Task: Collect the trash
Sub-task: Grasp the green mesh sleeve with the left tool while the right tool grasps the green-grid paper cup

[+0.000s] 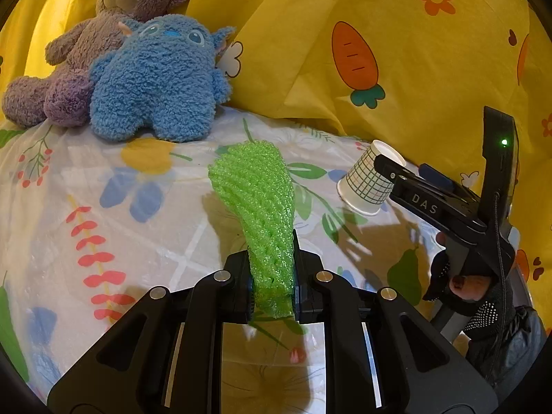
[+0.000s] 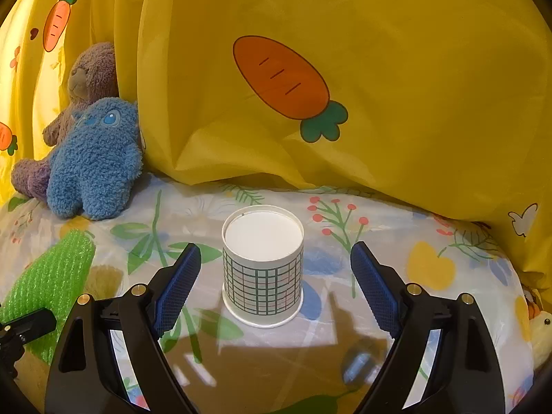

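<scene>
Left tongs [image 1: 272, 296] clamped on green foam net [image 1: 257, 189]; right tongs [image 2: 276, 283] wide around cup [image 2: 263, 269].

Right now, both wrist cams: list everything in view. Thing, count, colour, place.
foam net: 1, bright green, lower end clamped in the left gripper, rest sticking out over the sheet
paper cup: 1, white with dark grid print, upside down on the sheet, between the right gripper's open fingers, untouched
blue plush: 1, blue, far left on the sheet, leaning on the bear
teddy bear: 1, purplish brown, behind the blue plush
sheet: 1, white floral print, covers the surface
yellow fabric: yellow, carrot print, behind
left gripper: 1, black, shut on the foam net
right gripper: 1, black, blue pads, open
gloved hand: 1, black glove, holding the right gripper
</scene>
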A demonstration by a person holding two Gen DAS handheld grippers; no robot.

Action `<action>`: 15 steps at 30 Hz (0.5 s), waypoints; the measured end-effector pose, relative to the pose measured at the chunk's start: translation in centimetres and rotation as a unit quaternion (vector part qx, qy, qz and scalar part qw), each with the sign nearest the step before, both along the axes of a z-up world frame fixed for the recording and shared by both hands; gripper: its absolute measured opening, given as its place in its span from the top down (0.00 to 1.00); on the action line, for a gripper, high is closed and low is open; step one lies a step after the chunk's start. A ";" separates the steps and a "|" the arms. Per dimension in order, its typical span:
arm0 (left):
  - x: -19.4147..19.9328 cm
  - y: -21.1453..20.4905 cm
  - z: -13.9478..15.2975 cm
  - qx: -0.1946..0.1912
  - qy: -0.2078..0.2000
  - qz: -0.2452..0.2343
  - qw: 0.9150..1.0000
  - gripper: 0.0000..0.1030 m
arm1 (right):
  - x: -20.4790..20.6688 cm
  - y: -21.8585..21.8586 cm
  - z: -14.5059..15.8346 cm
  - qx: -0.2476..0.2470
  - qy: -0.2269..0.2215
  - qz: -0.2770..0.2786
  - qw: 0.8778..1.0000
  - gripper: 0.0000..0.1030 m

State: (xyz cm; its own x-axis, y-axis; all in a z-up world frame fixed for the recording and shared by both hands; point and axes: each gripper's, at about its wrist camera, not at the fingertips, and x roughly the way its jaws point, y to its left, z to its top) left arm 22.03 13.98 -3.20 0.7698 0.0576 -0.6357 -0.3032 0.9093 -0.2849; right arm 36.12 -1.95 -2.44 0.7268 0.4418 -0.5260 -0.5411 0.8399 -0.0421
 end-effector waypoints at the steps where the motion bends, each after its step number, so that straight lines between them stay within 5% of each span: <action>1: 0.0 0.0 0.0 0.000 0.001 -0.002 1.000 0.85 | 0.2 0.1 -0.1 0.000 -0.001 0.000 1.000 0.17; 9: 0.1 0.0 -0.1 0.000 0.001 -0.006 1.000 0.85 | 1.4 1.1 -0.5 0.006 0.019 0.012 1.000 0.17; 15: 0.1 0.0 -0.1 -0.001 0.002 -0.003 1.000 0.85 | 1.8 1.2 -0.7 0.004 0.030 0.015 0.999 0.47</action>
State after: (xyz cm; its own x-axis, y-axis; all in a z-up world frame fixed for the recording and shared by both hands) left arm 22.16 13.97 -3.31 0.7682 0.0515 -0.6381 -0.2980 0.9110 -0.2852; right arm 37.89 -0.76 -3.15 0.6806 0.4671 -0.5645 -0.5668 0.8239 -0.0017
